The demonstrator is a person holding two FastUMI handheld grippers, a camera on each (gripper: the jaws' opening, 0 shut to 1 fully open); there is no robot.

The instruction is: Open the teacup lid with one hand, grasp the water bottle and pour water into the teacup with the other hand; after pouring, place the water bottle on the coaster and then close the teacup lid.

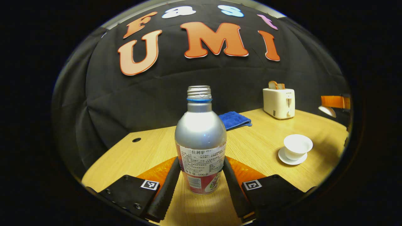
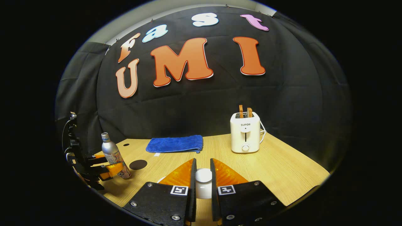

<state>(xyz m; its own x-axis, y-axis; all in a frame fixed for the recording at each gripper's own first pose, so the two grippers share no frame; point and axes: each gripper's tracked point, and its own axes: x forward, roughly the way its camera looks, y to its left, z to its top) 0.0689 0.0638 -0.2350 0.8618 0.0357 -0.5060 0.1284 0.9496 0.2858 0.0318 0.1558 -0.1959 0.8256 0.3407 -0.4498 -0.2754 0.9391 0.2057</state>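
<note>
Left tongs (image 1: 201, 185): closed on water bottle (image 1: 201, 138), 2 fingers flanking its label.
Right tongs (image 2: 203, 185): nearly closed, pinching lid (image 2: 203, 175).
Teacup (image 1: 297, 147): right of left tongs, uncovered.
Technique: carry bottle upright, then tip slowly over cup.

The base of the silver aluminium water bottle (image 2: 113, 155) is hidden behind the left gripper (image 2: 105, 166) in the right gripper view. The white round lid (image 2: 203, 175) is largely covered by the right gripper (image 2: 203, 188), whose black finger bases are cut off below.
</note>
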